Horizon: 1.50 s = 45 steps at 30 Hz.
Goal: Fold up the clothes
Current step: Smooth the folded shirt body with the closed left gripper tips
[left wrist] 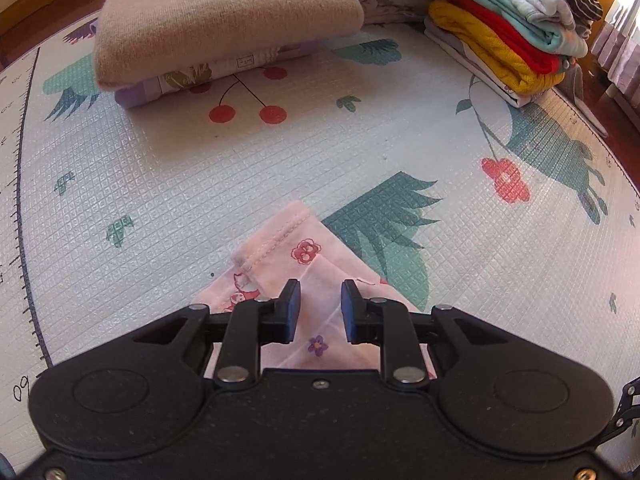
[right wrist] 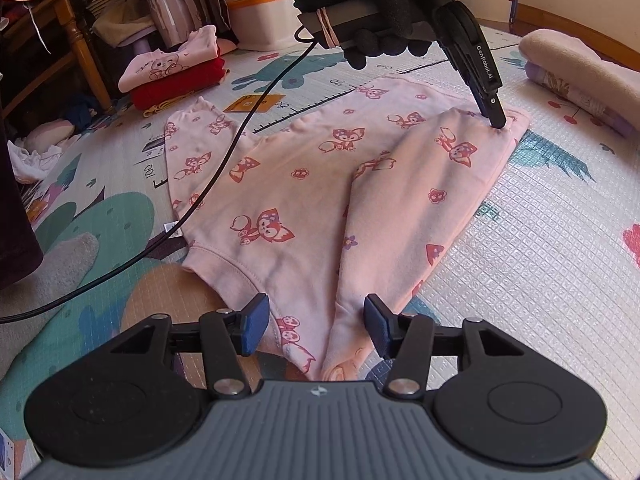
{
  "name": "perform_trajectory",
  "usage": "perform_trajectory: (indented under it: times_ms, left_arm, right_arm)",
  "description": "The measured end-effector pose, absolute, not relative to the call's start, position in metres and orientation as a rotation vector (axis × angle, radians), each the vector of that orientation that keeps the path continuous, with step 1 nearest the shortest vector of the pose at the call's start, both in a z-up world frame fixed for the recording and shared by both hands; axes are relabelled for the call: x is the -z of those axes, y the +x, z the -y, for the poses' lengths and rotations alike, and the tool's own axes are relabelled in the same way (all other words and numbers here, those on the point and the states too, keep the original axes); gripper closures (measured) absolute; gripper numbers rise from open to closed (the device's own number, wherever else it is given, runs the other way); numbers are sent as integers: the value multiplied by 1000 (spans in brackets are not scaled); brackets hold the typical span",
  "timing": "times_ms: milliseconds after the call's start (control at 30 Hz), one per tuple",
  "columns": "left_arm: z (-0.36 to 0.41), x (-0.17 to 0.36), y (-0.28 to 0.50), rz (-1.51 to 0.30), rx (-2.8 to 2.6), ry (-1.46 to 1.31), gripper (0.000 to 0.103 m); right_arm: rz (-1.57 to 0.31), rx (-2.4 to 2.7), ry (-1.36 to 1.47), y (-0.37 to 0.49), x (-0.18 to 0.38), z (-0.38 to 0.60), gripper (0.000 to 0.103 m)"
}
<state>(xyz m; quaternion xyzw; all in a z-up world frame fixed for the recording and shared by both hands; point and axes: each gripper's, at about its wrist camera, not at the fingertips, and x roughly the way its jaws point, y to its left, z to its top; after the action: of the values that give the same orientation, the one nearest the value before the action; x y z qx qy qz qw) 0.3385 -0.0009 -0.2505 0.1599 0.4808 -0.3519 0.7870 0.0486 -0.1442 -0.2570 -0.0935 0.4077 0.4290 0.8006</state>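
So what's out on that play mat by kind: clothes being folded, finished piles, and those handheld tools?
Pink fox-print cotton garment, spread out: 1
Folded piles: 3 (beige-topped pile, yellow-red-teal pile, pink-on-red pile)
Handheld tools: 2 (left gripper, right gripper), jaws open
Total: 6

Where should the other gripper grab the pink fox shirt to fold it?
Probably the unfolded sleeve of the pink fox-print shirt, near its cuff, coming from the outer side. It lies flat and spread on the mat, while the other sleeve is already folded across under the left gripper.
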Motion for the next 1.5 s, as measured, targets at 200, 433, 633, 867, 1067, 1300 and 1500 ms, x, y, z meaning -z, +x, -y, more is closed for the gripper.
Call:
perform_trajectory:
  times_ms: [200,433,633,867,1067,1300,1500]
  left_arm:
    - [9,249,329,-996,814,428,103]
    - [4,230,318,-877,847,377,103]
    - [4,243,328,-932,728,426,101]
    - [-55,236,347,-1034,546,118,93]
    - [-69,251,345,-1154,572,-105,93]
    - [-54,237,329,-1047,584,-18,100]
    - [-44,242,321,-1046,543,124,98]
  right_arm:
    - [-876,-927,-199,49,258,143,48]
    - [-874,-930,-206,48,258,141,47]
    - [-873,-931,-211,47,257,141,46]
    - [-857,-934,-200,47,255,143,47]
    - [-864,-936,-202,48,257,140,47]
    - [-875,-942,-222,46,258,136,46]
    - [-879,-954,-233,47,258,133,42]
